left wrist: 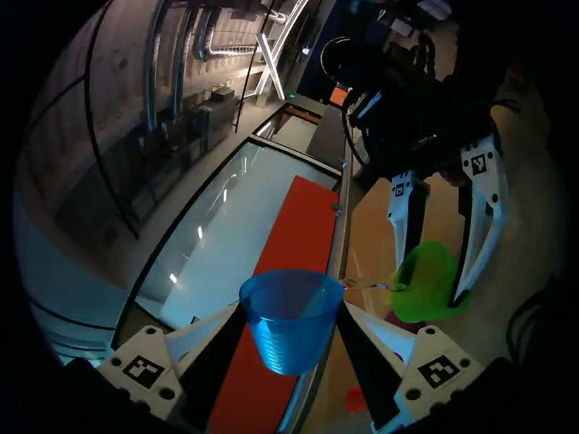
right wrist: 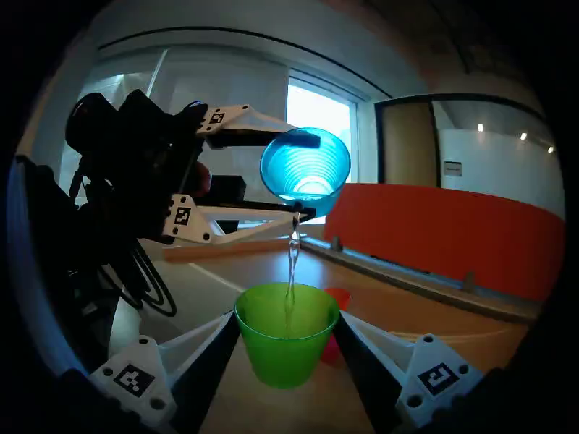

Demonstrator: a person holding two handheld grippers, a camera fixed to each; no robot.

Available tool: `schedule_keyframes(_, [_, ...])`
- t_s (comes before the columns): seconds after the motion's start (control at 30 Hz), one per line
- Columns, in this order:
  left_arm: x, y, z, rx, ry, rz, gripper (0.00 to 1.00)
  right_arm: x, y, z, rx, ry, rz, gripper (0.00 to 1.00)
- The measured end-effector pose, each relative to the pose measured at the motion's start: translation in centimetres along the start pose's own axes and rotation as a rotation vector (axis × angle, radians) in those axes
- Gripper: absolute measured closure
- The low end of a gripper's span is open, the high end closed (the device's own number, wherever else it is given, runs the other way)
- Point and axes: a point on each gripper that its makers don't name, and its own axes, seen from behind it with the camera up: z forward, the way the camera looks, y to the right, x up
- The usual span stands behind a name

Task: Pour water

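We are seemingly midway through pouring. Our left gripper is squeezing the tilted blue cup between both jaws, just above the green cup, which our right gripper is clamping likewise. Water is streaming into the green cup, and righting the blue cup is yet to come.

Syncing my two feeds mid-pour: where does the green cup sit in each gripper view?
Left gripper view: green cup right of centre, gripped by the right tongs farther off.
Right gripper view: green cup bottom centre, between the right tongs, water streaming into it.
Shared landmark: the blue cup, bottom centre in the left gripper view, upper centre in the right gripper view.
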Motion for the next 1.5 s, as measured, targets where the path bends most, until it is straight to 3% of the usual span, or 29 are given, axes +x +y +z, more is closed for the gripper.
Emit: schedule_keyframes(1.5, [0.9, -1.3, -0.2, 0.03, 0.007, 0.161, 0.15, 0.3, 0.4, -0.3, -0.006, 0.011, -0.009, 0.09])
